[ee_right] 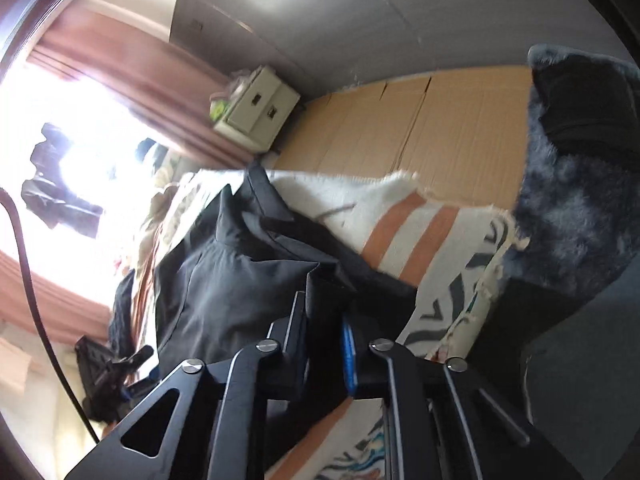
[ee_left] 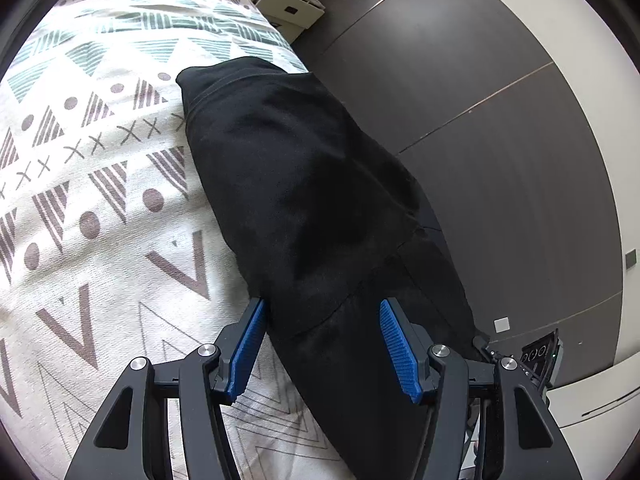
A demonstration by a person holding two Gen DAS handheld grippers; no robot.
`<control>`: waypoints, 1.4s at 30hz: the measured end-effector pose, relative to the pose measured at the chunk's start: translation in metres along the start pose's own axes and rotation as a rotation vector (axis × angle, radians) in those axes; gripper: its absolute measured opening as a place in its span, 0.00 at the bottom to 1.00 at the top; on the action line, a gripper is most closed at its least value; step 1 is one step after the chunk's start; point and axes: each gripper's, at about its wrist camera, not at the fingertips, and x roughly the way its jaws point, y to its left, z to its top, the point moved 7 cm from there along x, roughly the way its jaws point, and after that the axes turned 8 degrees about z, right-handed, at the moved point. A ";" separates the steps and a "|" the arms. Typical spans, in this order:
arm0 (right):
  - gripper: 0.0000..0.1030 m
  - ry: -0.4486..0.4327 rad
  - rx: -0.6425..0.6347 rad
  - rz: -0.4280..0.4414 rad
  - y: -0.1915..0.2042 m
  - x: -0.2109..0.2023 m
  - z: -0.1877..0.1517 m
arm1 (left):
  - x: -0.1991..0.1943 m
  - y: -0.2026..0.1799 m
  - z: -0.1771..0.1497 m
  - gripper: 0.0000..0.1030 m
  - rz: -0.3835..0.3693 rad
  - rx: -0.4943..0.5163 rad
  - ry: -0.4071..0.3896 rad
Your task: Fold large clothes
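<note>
A large black garment (ee_left: 304,184) lies lengthwise along the right edge of the patterned bedspread (ee_left: 92,184), part of it hanging over the side. My left gripper (ee_left: 322,312) is open just above its near end, blue pads (ee_left: 250,344) either side of the cloth without pinching it. In the right wrist view, my right gripper (ee_right: 325,312) is shut on a fold of the same black garment (ee_right: 224,264), which drapes away towards the window.
A cream bedside cabinet (ee_left: 290,8) stands past the bed's far corner, also seen in the right wrist view (ee_right: 256,110). Dark panelled wall (ee_left: 480,120) runs right of the bed. A grey furry item (ee_right: 568,184) and wooden floor (ee_right: 420,120) lie right.
</note>
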 end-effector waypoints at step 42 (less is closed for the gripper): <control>0.14 0.010 0.112 0.105 -0.021 0.049 0.042 | 0.022 0.001 0.043 0.46 0.085 -0.030 -0.065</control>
